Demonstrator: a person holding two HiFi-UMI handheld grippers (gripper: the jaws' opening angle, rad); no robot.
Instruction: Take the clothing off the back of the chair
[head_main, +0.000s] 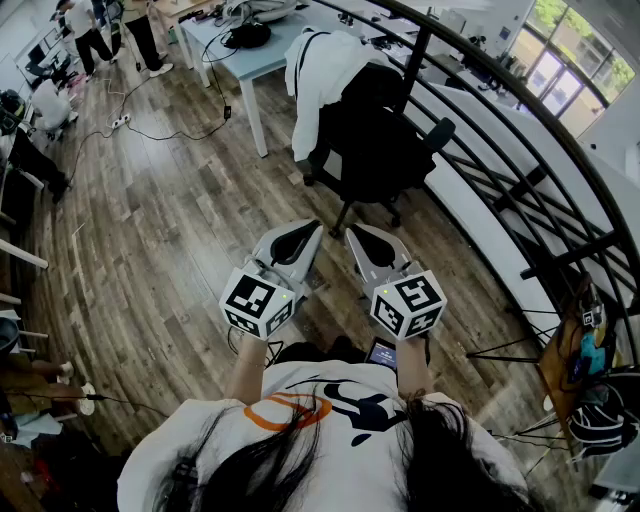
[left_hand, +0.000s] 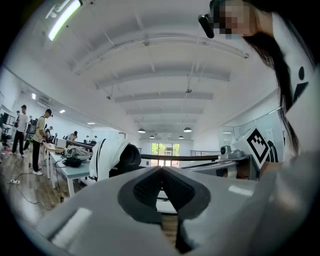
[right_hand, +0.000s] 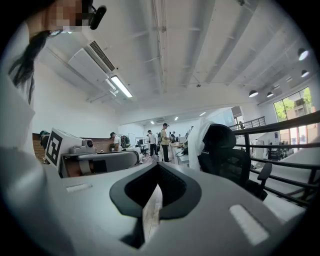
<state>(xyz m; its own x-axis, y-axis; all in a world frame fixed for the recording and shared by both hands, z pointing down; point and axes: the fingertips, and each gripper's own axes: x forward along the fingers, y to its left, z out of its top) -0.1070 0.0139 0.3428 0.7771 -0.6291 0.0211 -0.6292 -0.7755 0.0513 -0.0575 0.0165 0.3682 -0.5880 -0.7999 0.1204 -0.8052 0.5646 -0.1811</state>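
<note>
**Both grippers shut and empty, garment on chair**

I see the left gripper (head_main: 302, 230) and right gripper (head_main: 356, 232) side by side, roughly level. Each has its jaws closed tip to tip with nothing between. The white garment (head_main: 318, 72) hangs over the back of the black chair (head_main: 385, 150). It's ahead of both grippers and well apart from them, left of centre for the left one, right of centre for the right. A desk (head_main: 268, 55) stands just beyond the chair.

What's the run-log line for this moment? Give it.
left gripper: shut, empty | right gripper: shut, empty | white garment: draped over chair, untouched
</note>
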